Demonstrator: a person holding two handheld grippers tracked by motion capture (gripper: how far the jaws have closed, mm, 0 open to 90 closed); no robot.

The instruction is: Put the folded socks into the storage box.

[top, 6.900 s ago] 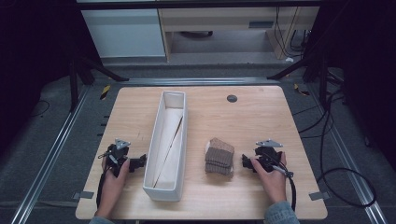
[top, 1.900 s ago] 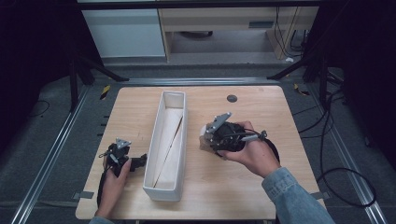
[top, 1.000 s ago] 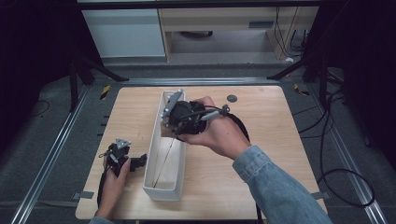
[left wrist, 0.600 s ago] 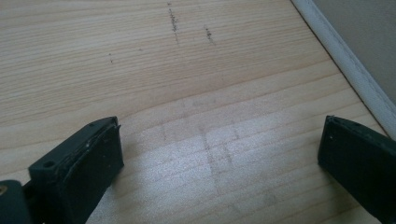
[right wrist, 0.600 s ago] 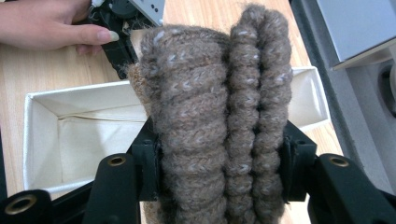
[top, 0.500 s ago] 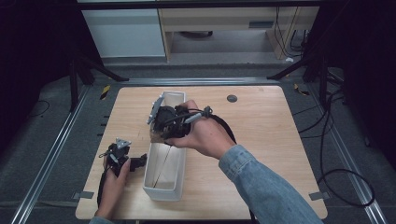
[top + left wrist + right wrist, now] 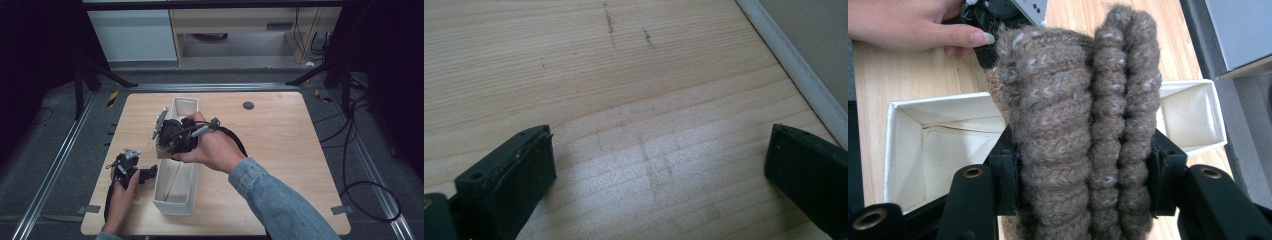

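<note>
While the person's right hand reaches across the wooden bench, the right gripper it holds hangs above the long white box, over that box's left wall about halfway along its length. Its jaws are clenched on a folded brown knitted cloth: in the right gripper view the two black jaws press the thick ribbed folds from either side, and the bundle rises between them, hiding most of what lies beyond. Behind the cloth in that view lies the open white box, its pale lining bare where it can be seen, with one end at the left of the frame and the other at the right. From the high view a small edge of the cloth peeks out under the gripper, just at the box's left rim. The box runs lengthwise from the bench's far edge toward its near edge, left of the bench's middle. A denim sleeve covers the right forearm, which comes in from the near right. The left hand rests near the bench's near left corner, holding the left gripper low on the wood, its tip just beside the box's left wall. Its jaws stand wide apart over bare bench, nothing between them, and the box's white wall crosses the upper right corner. A small dark round spot sits near the bench's far edge.
</note>
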